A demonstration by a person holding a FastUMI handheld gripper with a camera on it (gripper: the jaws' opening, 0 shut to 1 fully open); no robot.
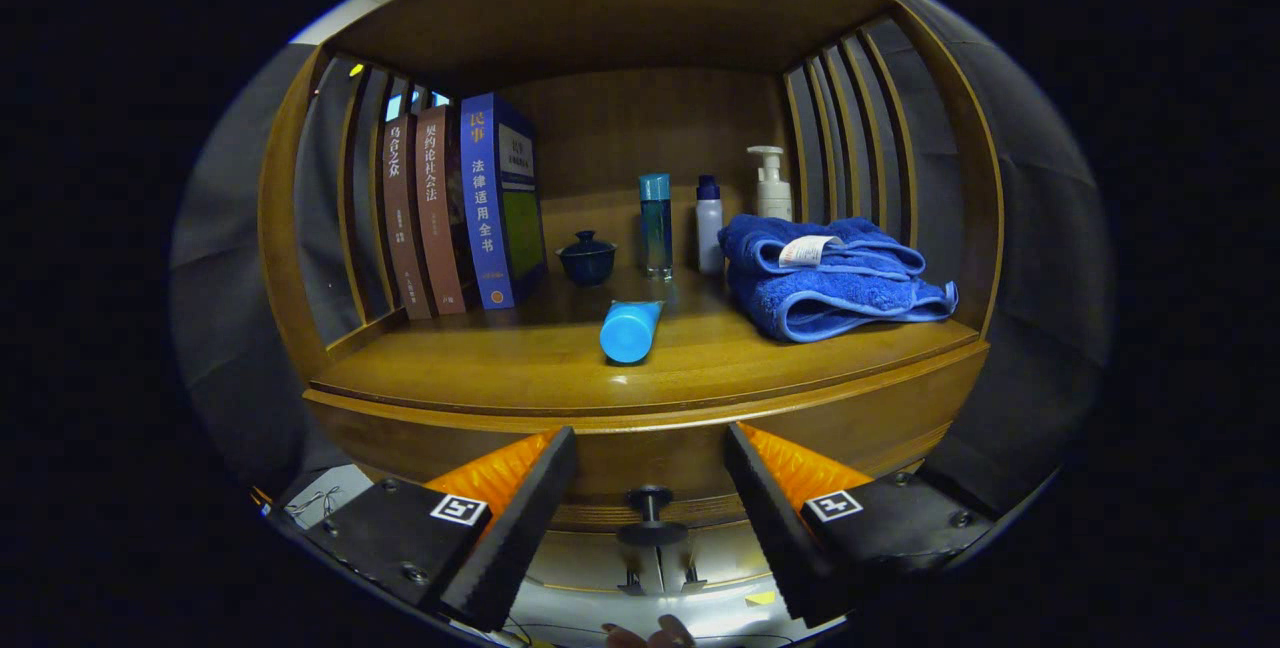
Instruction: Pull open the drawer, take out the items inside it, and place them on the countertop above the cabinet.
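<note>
A wooden cabinet faces me, its countertop (pixel 520 363) at mid-height and the drawer front (pixel 640 458) just beneath it. The drawer's dark round knob (pixel 651 511) sits between my two fingers, which stand apart to either side without touching it. My gripper (pixel 650 488) is open. The drawer looks slightly out, with a pale lit gap below the front; what lies inside is hidden. A light-blue tube (pixel 630 330) lies on the countertop near its front edge, cap toward me.
Three upright books (pixel 460 213) stand at the back left. A small dark lidded cup (pixel 587 258), a teal bottle (pixel 655 225), a white bottle (pixel 708 223) and a pump bottle (pixel 771 183) line the back. A folded blue towel (pixel 830 273) lies at right. Slatted side walls enclose the shelf.
</note>
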